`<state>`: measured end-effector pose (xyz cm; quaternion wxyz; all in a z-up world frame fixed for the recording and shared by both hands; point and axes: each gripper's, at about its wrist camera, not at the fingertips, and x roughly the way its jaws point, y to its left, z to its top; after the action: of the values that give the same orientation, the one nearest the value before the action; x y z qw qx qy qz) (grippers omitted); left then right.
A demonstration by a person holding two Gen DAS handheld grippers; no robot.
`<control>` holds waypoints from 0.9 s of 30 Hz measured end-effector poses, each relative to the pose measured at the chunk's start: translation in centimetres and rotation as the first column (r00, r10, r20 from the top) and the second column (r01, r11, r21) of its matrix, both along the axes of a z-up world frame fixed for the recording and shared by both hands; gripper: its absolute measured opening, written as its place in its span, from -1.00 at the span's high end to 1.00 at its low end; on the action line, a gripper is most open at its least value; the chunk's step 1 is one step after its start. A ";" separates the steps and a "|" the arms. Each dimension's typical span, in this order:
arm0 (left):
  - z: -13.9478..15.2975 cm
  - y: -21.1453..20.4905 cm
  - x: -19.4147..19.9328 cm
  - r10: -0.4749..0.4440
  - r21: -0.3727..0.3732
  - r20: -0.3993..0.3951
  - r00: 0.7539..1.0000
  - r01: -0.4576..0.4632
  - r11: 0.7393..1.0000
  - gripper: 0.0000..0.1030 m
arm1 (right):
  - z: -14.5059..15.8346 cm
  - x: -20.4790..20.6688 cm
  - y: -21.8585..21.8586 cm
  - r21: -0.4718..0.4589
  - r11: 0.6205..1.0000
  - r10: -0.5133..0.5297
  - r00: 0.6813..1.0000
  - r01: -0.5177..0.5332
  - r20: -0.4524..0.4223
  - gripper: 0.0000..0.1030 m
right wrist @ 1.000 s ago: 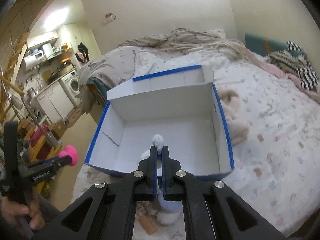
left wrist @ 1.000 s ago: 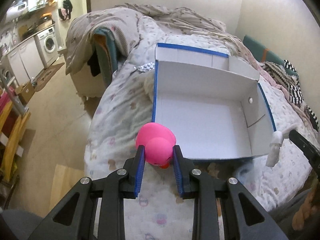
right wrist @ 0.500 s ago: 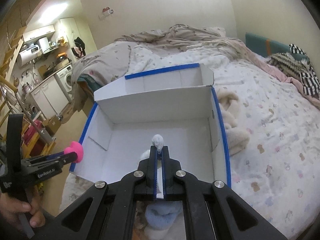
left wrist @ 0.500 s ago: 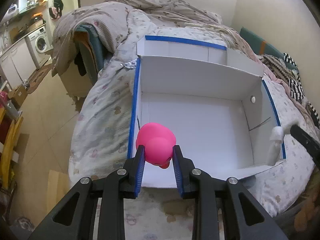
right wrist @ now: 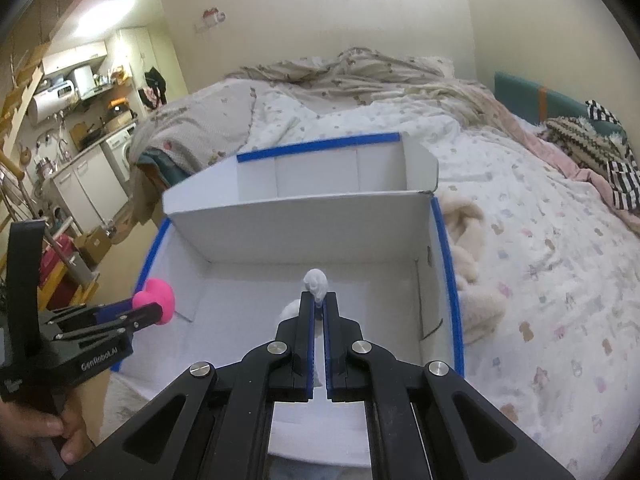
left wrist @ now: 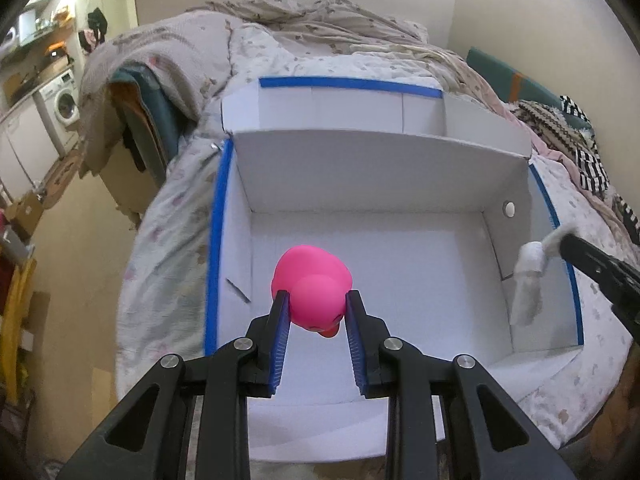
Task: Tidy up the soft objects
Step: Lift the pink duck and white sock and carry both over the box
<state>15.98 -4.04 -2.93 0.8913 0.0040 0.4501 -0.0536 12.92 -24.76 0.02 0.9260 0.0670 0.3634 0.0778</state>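
Note:
A pink rubber duck (left wrist: 314, 290) is clamped between the blue pads of my left gripper (left wrist: 314, 300), hanging over the left part of the white cardboard box (left wrist: 400, 168) with blue-taped edges. From the right wrist view the same duck (right wrist: 156, 300) and left gripper (right wrist: 158, 314) show at the box's left wall. My right gripper (right wrist: 318, 300) is shut on a white soft toy (right wrist: 316, 282), which dangles below the fingers over the box (right wrist: 304, 220). The left wrist view shows that white toy (left wrist: 528, 280) hanging near the box's right wall.
The box lies on a bed (right wrist: 540, 240) with a patterned cover. A cream plush (right wrist: 472, 248) rests against the box's right side. Crumpled blankets (left wrist: 320, 16) fill the far end. Striped clothes (right wrist: 608, 152) lie at the right. The floor and a washing machine (left wrist: 62, 102) are at left.
Both grippers have moved forward from the box's near edge to over its inside, carrying the duck and the white toy. The box now looks larger and closer in both views.

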 end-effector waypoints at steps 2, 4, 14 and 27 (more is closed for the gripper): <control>-0.9 0.0 0.4 0.007 -0.003 -0.015 1.000 -0.007 1.000 0.52 | -0.9 1.1 0.0 -0.002 1.000 -0.005 0.999 0.005 -0.034 0.89; -1.5 0.2 0.6 0.012 -0.011 -0.025 1.000 -0.012 1.000 0.52 | -2.0 2.1 0.0 0.007 1.000 -0.014 0.997 0.015 -0.079 0.89; -3.2 0.9 1.1 0.024 -0.022 -0.060 0.998 -0.025 0.999 0.52 | -5.5 3.3 1.2 0.014 1.000 0.020 0.970 -0.018 -0.242 0.89; -4.4 -0.2 1.5 0.015 0.011 -0.094 0.996 -0.014 1.000 0.52 | -9.0 3.6 0.6 0.013 1.000 -0.013 0.922 0.019 -0.388 0.88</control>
<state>17.49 -4.23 -7.31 0.8696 0.0027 0.4917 -0.0450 16.51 -24.18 -8.95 0.8359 0.0916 0.5381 0.0584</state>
